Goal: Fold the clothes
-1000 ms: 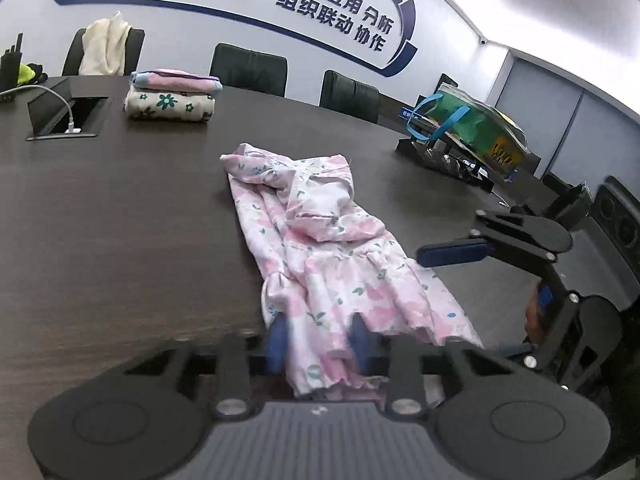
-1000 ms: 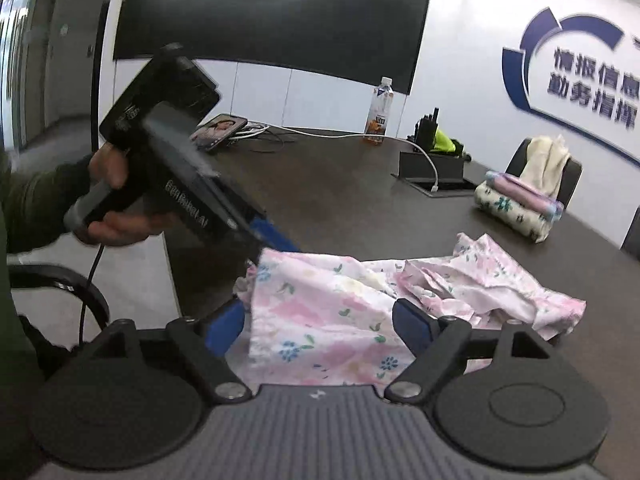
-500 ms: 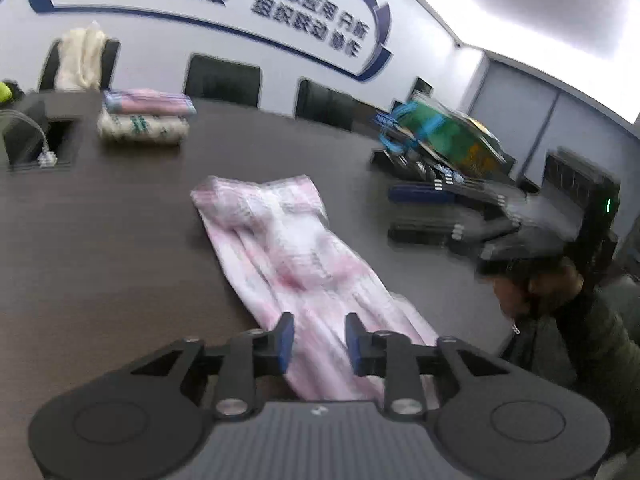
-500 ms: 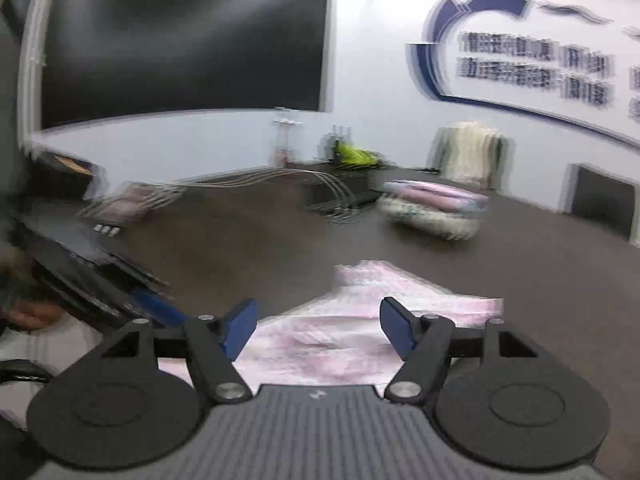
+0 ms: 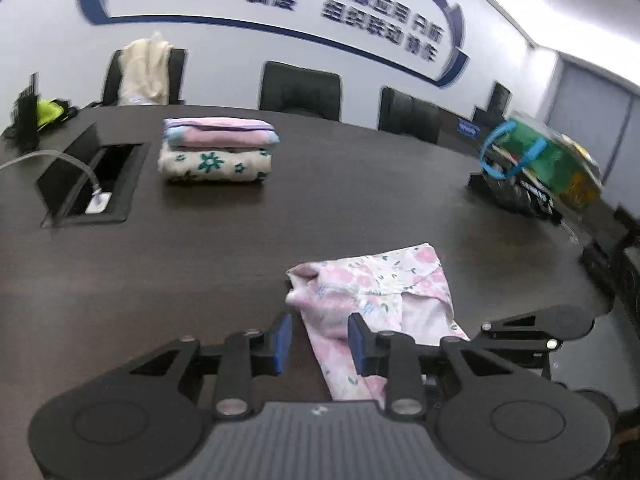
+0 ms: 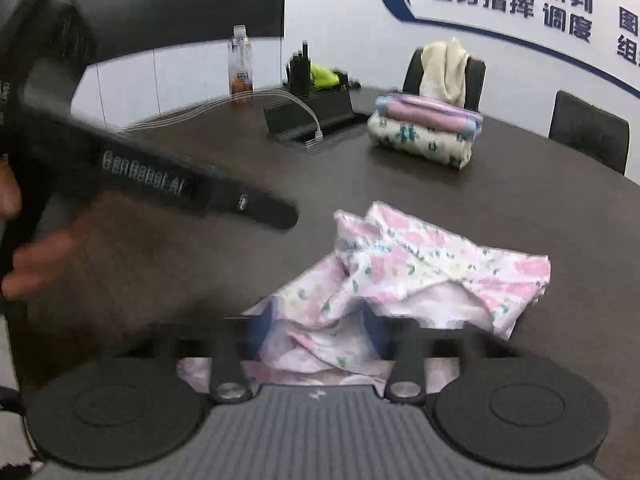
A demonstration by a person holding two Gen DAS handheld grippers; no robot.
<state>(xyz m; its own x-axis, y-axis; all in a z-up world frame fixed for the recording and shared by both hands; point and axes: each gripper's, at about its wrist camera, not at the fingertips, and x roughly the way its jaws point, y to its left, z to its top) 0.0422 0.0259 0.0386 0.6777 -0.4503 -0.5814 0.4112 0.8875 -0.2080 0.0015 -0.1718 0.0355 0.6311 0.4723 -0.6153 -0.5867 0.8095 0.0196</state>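
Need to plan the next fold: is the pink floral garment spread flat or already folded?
Partly folded, not flat. The pink floral garment lies doubled over and rumpled, layers overlapping, unlike the neat stack behind it.

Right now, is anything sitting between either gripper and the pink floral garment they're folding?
Nothing visible does. The pink floral garment lies directly ahead of the left gripper, whose jaws are opening with cloth between them. The right gripper is closing, blurred, over a bunch of the same cloth. The folded stack sits far back on the table.

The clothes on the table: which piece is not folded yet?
The pink floral garment, lying crumpled nearest the camera. The two others, a pink piece on a white one with green flowers, form a neat folded stack farther back.
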